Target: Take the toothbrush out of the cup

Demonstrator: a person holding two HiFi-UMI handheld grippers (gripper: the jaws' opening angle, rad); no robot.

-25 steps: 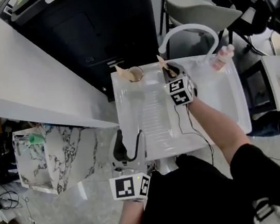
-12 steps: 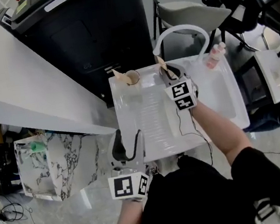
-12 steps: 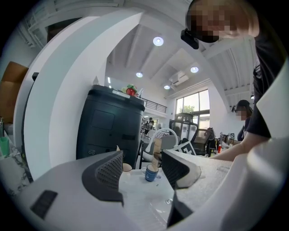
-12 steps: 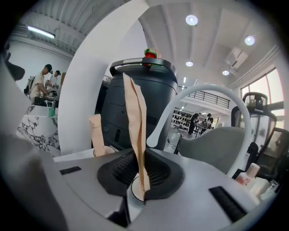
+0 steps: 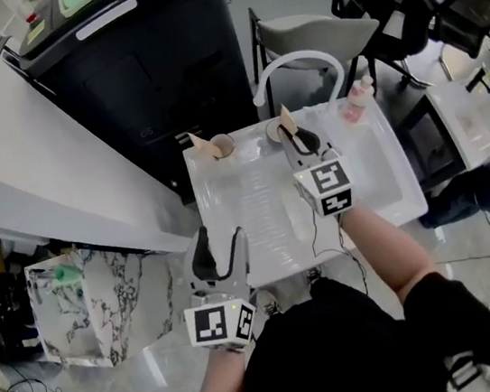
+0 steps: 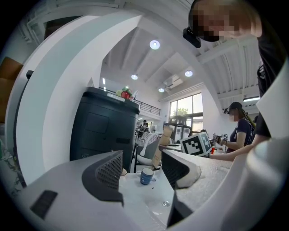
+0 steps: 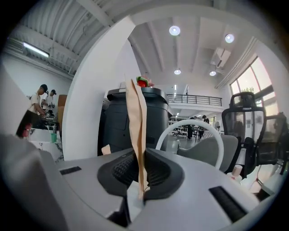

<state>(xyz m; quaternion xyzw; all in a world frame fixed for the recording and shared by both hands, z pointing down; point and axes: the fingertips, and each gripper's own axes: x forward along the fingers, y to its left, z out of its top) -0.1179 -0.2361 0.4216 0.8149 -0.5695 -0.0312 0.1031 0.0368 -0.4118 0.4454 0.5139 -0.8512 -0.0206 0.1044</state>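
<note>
A toothbrush in a tan paper sleeve (image 5: 287,121) stands upright between the jaws of my right gripper (image 5: 298,140), which is shut on it above the back of the white sink (image 5: 380,181). In the right gripper view the sleeve (image 7: 135,126) rises from between the dark pads (image 7: 124,170). The cup (image 5: 274,130) stands just left of that gripper; in the left gripper view it shows as a small blue cup (image 6: 146,176). My left gripper (image 5: 219,247) hangs open and empty at the sink's front left edge.
A second cup (image 5: 222,145) with a tan-sleeved brush (image 5: 198,142) stands at the sink's back left. A white arched faucet (image 5: 294,64) and a small bottle (image 5: 357,101) are at the back. A black cabinet (image 5: 162,66) stands behind, a white counter (image 5: 31,168) to the left.
My right gripper has risen with the toothbrush, lifting it up and away from the cup. The left gripper has stayed where it was.
</note>
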